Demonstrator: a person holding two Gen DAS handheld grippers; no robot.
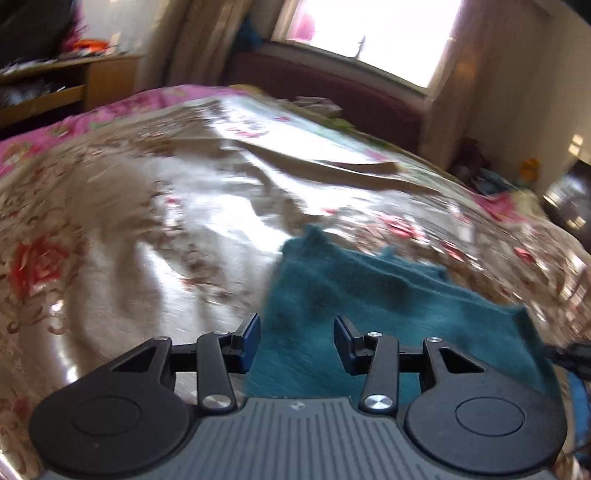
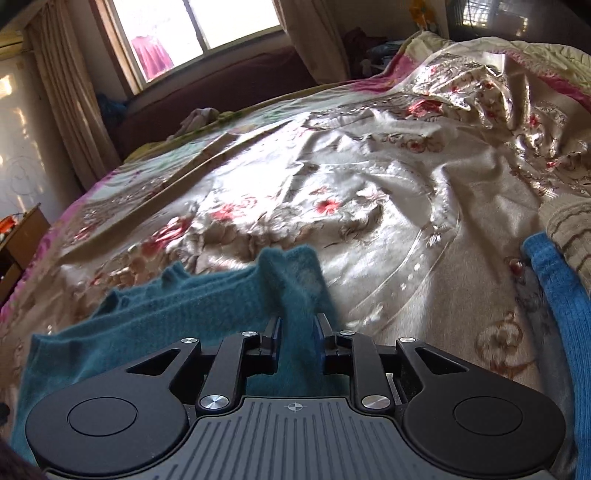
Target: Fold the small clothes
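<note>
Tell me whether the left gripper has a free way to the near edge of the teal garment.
Probably yes: the left gripper hangs open right over the teal garment, and nothing lies between its fingers and the cloth.

A wide bed (image 2: 369,229) fills the room, spread with a shiny cream cover printed with red and pink flowers, its border pink. Behind it stands a dark maroon headboard (image 2: 221,92) under a bright window (image 2: 195,33), where daylight pours in and glares off the satin. Beige curtains (image 2: 62,92) hang at both sides. A wooden shelf unit (image 1: 74,85) (cluttered on top) stands against the wall to the side.
</note>
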